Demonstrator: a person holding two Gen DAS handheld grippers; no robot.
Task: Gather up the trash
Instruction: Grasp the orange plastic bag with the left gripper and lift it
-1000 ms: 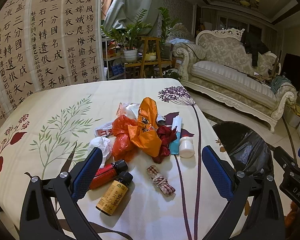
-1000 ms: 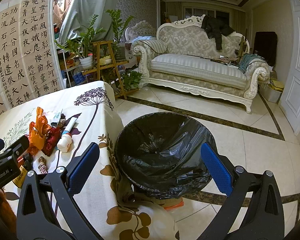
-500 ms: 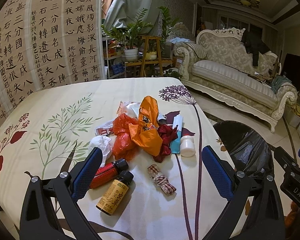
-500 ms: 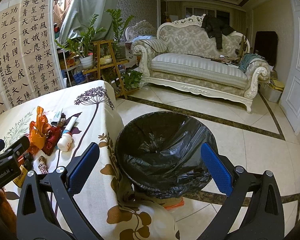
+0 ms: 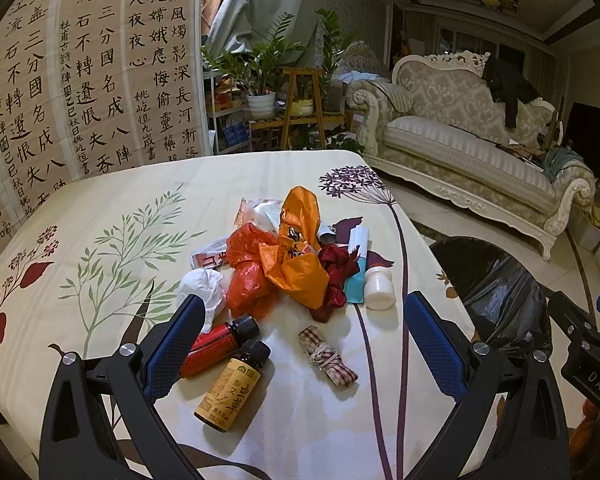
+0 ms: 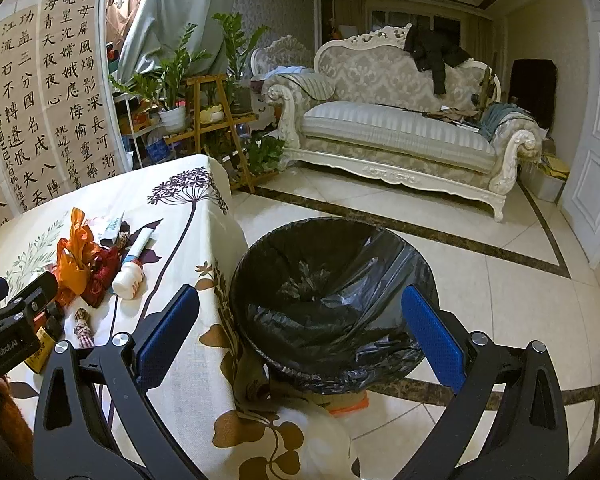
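1. Between the wide-apart fingers of the left gripper (image 5: 300, 346), holding nothing, lie two small bottles (image 5: 224, 354) and a checked cloth roll (image 5: 328, 356).
2. Just past them sits the trash pile (image 5: 288, 260).
3. Under the right gripper (image 6: 300, 338), also wide apart and holding nothing, is the black bin bag (image 6: 328, 296).

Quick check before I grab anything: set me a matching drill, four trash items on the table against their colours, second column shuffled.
Items:
1. crumpled tissue
2. small jar
3. labelled bottle
4. plastic bag on top of the pile

Colours:
A. orange
B. amber with a black cap
C. white, soft and wrinkled
D. white, hard and smooth

Pairs: 1-C, 2-D, 3-B, 4-A
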